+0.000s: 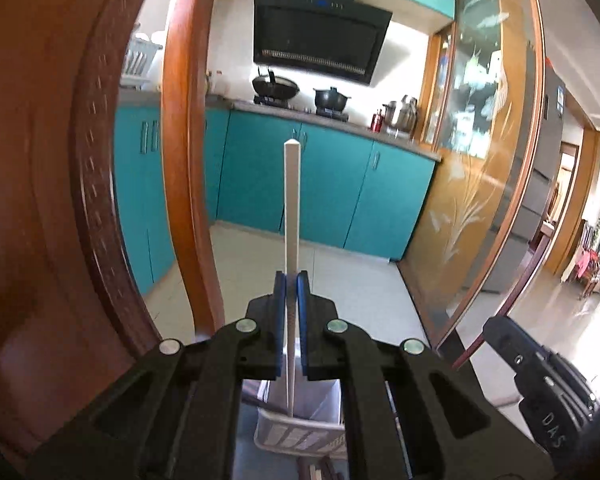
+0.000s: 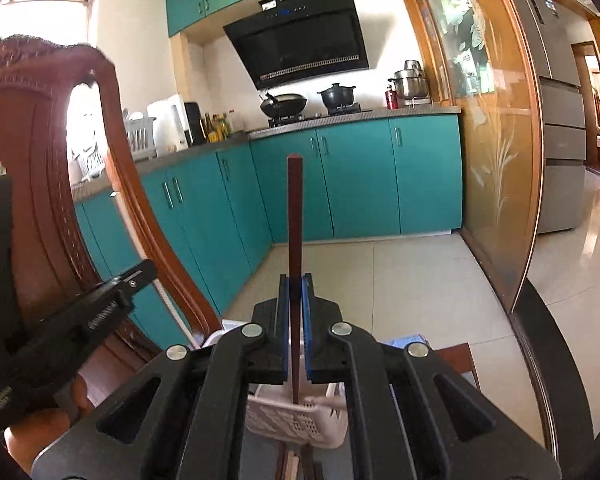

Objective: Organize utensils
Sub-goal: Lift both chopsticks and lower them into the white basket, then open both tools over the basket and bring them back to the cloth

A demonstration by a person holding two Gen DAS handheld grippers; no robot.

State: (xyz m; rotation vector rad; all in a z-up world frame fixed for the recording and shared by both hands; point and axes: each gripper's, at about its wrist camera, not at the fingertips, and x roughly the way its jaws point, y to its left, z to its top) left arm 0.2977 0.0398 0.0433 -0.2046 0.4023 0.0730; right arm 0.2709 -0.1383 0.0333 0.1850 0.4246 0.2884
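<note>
left wrist view: the left gripper (image 1: 291,280) sits at the bottom centre of the frame, its blue-padded jaws pinched narrow on a white chopstick (image 1: 292,200) that stands up through the middle of the frame against the teal cabinets (image 1: 332,184). its lower end points down to a white basket (image 1: 300,432) at the bottom edge, seen through the gap under the jaws. in the right wrist view, the right gripper (image 2: 295,280) is likewise closed on a dark red chopstick (image 2: 294,216), upright in the frame's centre, with its lower end just over the white basket's perforated rim (image 2: 300,420).

by my reading the task is under way: one utensil is in each gripper, and neither is yet set down in its place. whether they are on the way into the basket or out of it, the pictures do not settle.

much is hidden. the gripper bodies cover most of the basket, so its compartments and contents cannot be made out. a few stick-like shapes (image 2: 300,468) below the basket at the bottom edge are cut off. the worktop under the basket barely shows. a carved wooden chair back (image 1: 52,200) fills the left of the frame, blurred.
</note>
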